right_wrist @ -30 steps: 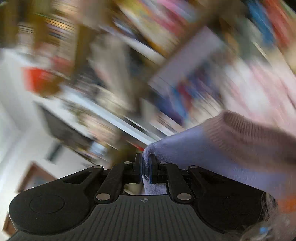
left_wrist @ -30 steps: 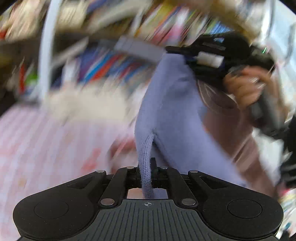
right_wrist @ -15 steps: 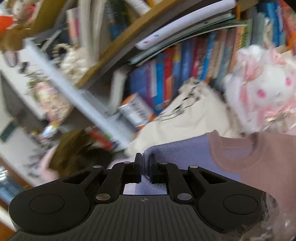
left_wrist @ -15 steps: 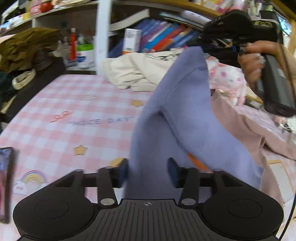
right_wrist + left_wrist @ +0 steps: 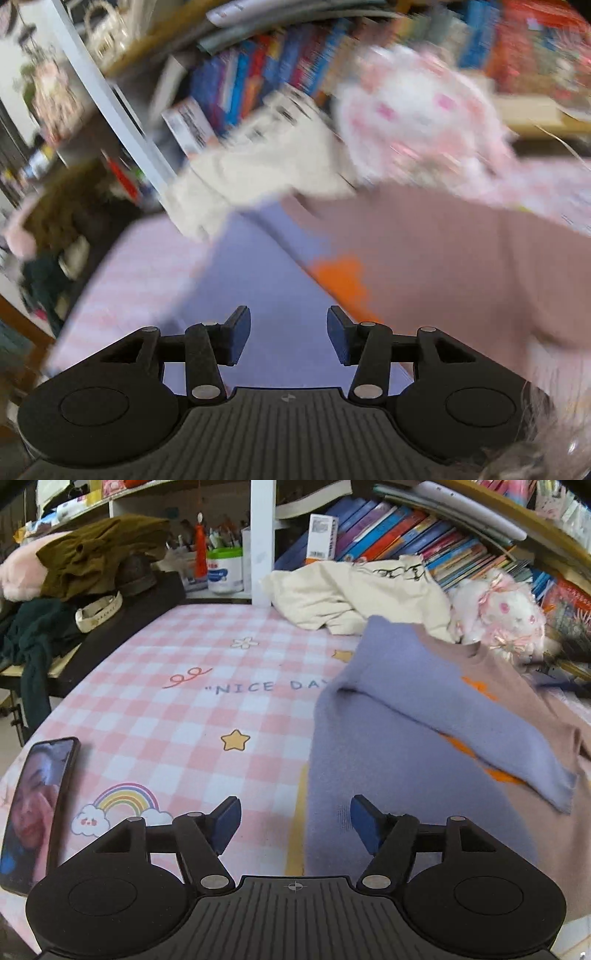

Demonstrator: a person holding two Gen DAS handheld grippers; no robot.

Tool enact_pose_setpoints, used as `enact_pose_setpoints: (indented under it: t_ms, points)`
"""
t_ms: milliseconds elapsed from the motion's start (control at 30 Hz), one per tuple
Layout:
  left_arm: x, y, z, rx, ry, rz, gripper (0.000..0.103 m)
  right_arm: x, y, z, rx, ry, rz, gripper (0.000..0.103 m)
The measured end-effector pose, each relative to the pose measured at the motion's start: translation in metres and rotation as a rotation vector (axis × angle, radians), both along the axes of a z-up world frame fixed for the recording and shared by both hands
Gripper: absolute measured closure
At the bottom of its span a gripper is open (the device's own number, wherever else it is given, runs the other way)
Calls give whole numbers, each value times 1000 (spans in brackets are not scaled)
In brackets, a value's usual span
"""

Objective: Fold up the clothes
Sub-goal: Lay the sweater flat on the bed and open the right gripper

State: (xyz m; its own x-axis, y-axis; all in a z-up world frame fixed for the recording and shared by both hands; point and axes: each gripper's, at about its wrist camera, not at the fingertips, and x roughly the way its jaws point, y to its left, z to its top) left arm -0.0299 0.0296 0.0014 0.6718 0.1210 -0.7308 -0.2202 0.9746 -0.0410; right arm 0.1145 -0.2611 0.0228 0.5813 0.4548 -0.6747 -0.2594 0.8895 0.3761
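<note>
A lavender and dusty-pink sweater [image 5: 424, 716] with orange marks lies on the pink checked table [image 5: 184, 716], a lavender sleeve folded across its body. My left gripper [image 5: 293, 823] is open and empty, hovering at the sweater's left edge. In the blurred right wrist view my right gripper [image 5: 288, 338] is open and empty just above the sweater [image 5: 424, 258].
A phone [image 5: 33, 812] lies at the table's left edge. A cream garment [image 5: 354, 594] and a white-pink plush toy [image 5: 498, 609] lie at the back before shelves of books [image 5: 406, 535]. Dark clothes [image 5: 92, 554] are piled at the back left.
Both grippers held the sweater up a second ago. The left opened first, then the right, and the sweater now lies on the table with its sleeve folded over.
</note>
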Motion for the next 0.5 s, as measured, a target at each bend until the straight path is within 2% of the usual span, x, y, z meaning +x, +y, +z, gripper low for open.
enact_pose_setpoints:
  t_ms: [100, 167, 200, 233, 300, 367, 500]
  points:
    - [7, -2, -4, -8, 7, 2, 38, -39, -37, -13, -60, 23, -56, 59]
    - [12, -4, -6, -44, 5, -15, 43, -63, -57, -18, -89, 33, -108, 59]
    - [15, -6, -8, -73, 14, -22, 49, -74, -68, -20, -91, 45, -131, 59]
    - [18, -7, -10, -105, 28, -26, 66, -82, -75, -23, -86, 58, -142, 59]
    - [21, -12, -13, -127, 47, -14, 74, -93, -86, -30, -77, 89, -140, 59]
    - [21, -18, -14, -121, 52, -7, 91, -99, -87, -33, -92, 95, -121, 59]
    - [13, -21, -11, -112, 47, 44, 94, -104, -79, -35, -161, 63, -46, 60]
